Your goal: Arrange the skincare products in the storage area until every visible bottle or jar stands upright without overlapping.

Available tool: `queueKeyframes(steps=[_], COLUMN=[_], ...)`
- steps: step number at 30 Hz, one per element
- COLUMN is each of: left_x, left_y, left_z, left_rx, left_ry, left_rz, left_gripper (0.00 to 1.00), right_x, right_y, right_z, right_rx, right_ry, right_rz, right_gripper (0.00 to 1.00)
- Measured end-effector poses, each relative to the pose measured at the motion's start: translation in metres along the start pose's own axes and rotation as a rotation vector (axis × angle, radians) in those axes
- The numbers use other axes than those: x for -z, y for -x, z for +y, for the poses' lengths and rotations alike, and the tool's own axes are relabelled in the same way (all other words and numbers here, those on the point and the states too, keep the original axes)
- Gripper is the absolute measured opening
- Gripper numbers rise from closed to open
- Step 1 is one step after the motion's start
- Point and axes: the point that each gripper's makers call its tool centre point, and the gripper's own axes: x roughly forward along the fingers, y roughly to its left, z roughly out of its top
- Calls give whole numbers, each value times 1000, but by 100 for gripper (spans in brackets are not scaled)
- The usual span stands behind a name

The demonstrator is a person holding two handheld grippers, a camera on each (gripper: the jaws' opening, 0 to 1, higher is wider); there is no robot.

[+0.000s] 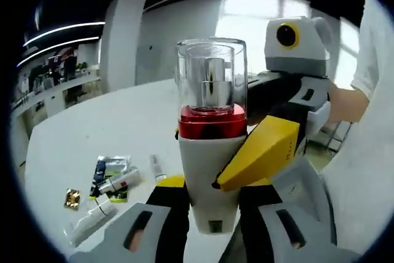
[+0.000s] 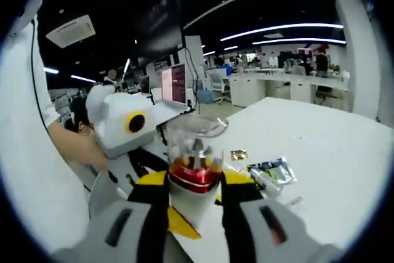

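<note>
A skincare bottle (image 1: 212, 152) with a clear cap, red collar and white body stands upright, lifted above the white table (image 1: 86, 133). My left gripper (image 1: 212, 195) is shut on its lower body. From the right, the right gripper's yellow pad (image 1: 258, 152) presses against the bottle's side. In the right gripper view the same bottle (image 2: 194, 183) sits between the jaws of my right gripper (image 2: 194, 189), which is shut on it. A yellow finger (image 2: 181, 223) of the left gripper shows beneath it.
Loose sachets (image 1: 111, 170), a small tube (image 1: 121, 180), a white tube (image 1: 92, 217) and a gold sachet (image 1: 72, 198) lie on the table. The sachets (image 2: 271, 170) also lie right of the bottle. A person's hand (image 1: 345, 103) and white sleeve (image 1: 369, 170) are close by.
</note>
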Motion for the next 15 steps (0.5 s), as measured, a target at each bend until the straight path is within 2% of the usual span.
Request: queueKeyframes(steps=[4,7,11,15], left_x=[-5,-4,5,23], left_y=[-4,-11,-23,-36], left_z=[-10,-10,-5,-1], left_rx=[113,158,163,167], left_ry=[-64,-91,-122,-154], left_rz=[9,22,64,119], left_gripper=[27,27,27,27], right_x=[-4,-2,14,32], right_y=[5,6,4,1], right_z=[0,-3,-14,-21], right_rx=[-19,0,78,120], right_ry=[32,40,54,73], right_rz=[-4,1,48,104], right_gripper=[34,34,34,33])
